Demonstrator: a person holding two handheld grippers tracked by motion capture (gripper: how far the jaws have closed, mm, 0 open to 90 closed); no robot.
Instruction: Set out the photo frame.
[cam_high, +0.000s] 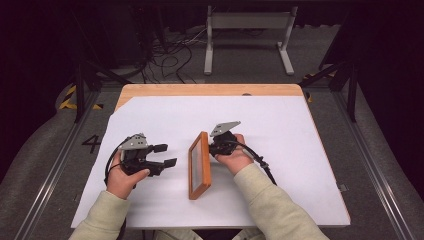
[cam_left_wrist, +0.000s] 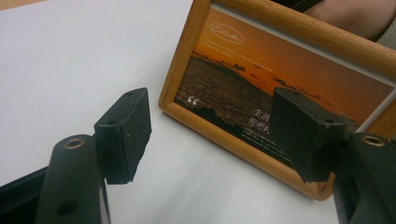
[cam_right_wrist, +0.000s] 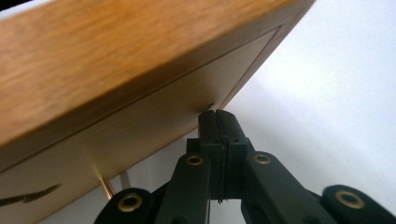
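right hand-held gripper (cam_right_wrist: 218, 122): pressed together behind picture frame (cam_high: 199, 165) | left hand-held gripper (cam_high: 162, 155): spread, nothing between | white sheet (cam_high: 150, 195)

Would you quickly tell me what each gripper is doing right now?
Left gripper: open, holding nothing.
Right gripper: shut, tips against the picture frame's back.

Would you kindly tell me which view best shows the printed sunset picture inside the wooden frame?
The left gripper view: the sunset picture faces it, text visible. The high view gives the wooden frame nearly edge-on; the right gripper view shows its wooden back.
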